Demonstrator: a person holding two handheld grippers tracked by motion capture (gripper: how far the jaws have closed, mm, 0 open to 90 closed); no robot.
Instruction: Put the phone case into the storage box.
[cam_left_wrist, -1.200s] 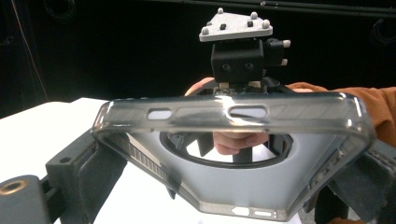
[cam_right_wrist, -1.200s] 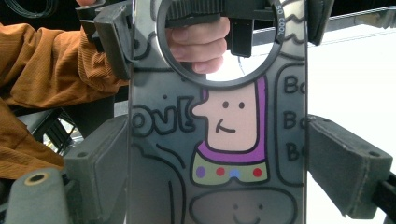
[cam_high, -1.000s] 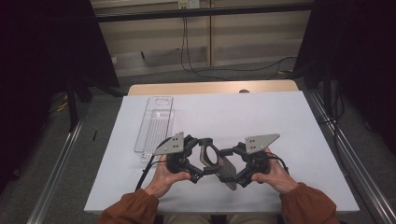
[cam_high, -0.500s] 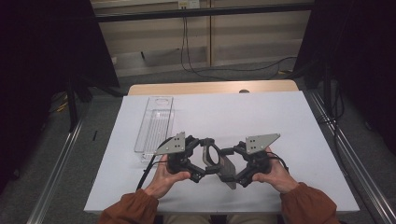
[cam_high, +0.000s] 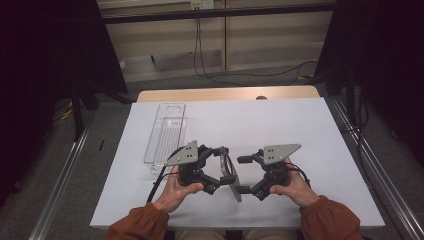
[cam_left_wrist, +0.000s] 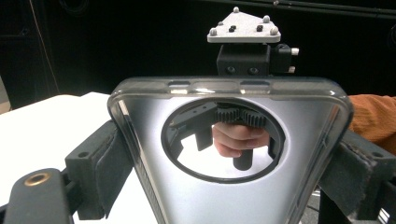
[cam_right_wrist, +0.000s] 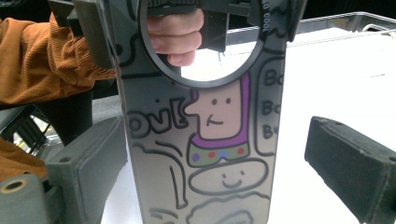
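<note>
While we look down from the high view, we see the left gripper (cam_high: 223, 167) and the right gripper (cam_high: 243, 174) facing each other near the front edge of the white table (cam_high: 280, 125), with a phone case (cam_high: 229, 172) standing on edge between them. The person's left hand (cam_high: 172, 192) and right hand (cam_high: 295, 187) wrap the two handles, orange sleeves (cam_high: 330, 222) coming in from below.

In the left gripper view, we find the phone case (cam_left_wrist: 229, 186) clamped by its two long edges: both padded jaws press against its clear rim, so this gripper is grasping it. We look at the plain grey inner face, and through its round opening (cam_left_wrist: 224, 140) the fingers of the other hand are visible (the right gripper (cam_left_wrist: 243, 44) with its grey plate rises just behind).

In the right gripper view, we see the case's printed outer face (cam_right_wrist: 205, 140), covered in cartoon doodles. Its left jaw sits just at the case's edge, though we cannot tell if it touches; the right jaw stands well apart, so this gripper is released.

A clear plastic tray (cam_high: 167, 132) lies on the table beyond the left gripper, apart from it.
</note>
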